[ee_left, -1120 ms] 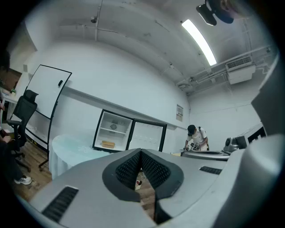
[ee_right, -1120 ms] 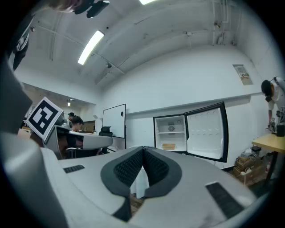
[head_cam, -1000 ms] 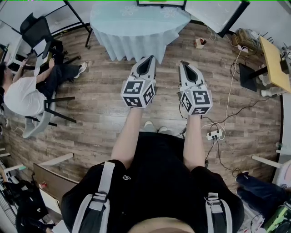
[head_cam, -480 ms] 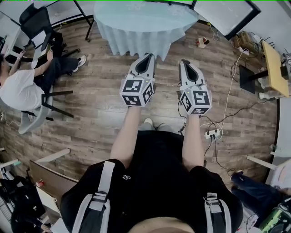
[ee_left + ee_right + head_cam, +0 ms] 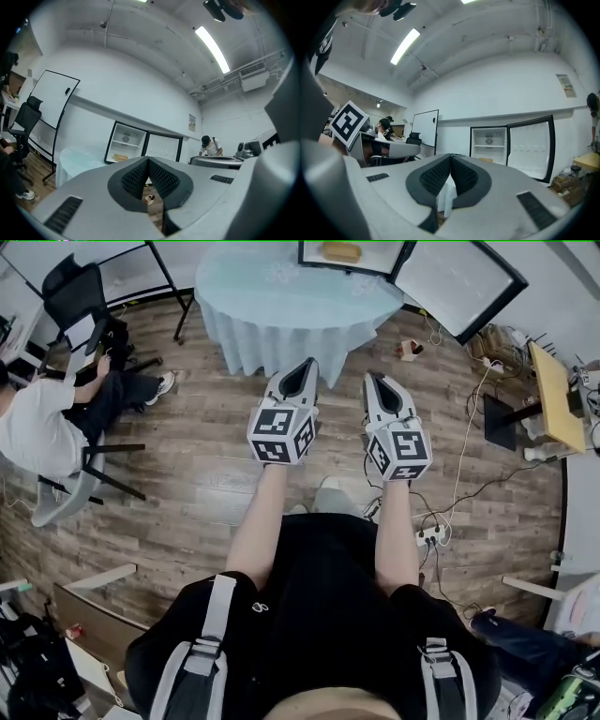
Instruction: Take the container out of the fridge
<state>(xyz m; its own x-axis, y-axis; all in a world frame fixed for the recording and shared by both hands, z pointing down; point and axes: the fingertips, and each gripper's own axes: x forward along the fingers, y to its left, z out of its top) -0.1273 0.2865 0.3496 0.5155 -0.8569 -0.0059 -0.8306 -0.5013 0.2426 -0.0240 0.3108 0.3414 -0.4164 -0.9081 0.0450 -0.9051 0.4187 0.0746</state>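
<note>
Wood-plank floor [image 5: 197, 465] fills the head view, with a round table [image 5: 281, 301] under a pale blue cloth at the far side. Behind it stands the fridge [image 5: 380, 253] with its door [image 5: 459, 282] swung open to the right.

**Task object.** The container [image 5: 340, 251] lies on a lower shelf of the open compartment, left of the shelf's middle. It appears as a low, tan, oblong box in the left gripper view [image 5: 120, 157] and the right gripper view [image 5: 485, 160]. It is too small in every view to tell whether it has a lid.

**Handling (judged).** A box of this shape is probably light and stiff. Walls chilled in the fridge may be damp and slippery. The soundest hold would be across its short width, pads on the two long side walls, keeping it level in case it is filled. Its weight cannot be read from these views.

**Pose.** Both forearms reach forward side by side, well apart from the fridge, with the table between.
- The left claw [image 5: 302, 374] points level toward the table edge, its ribbed pads pressed together on nothing [image 5: 148, 164].
- The right claw [image 5: 376, 382] lies parallel, likewise closed and empty [image 5: 451, 160].

Both must open before any grasp.
</note>
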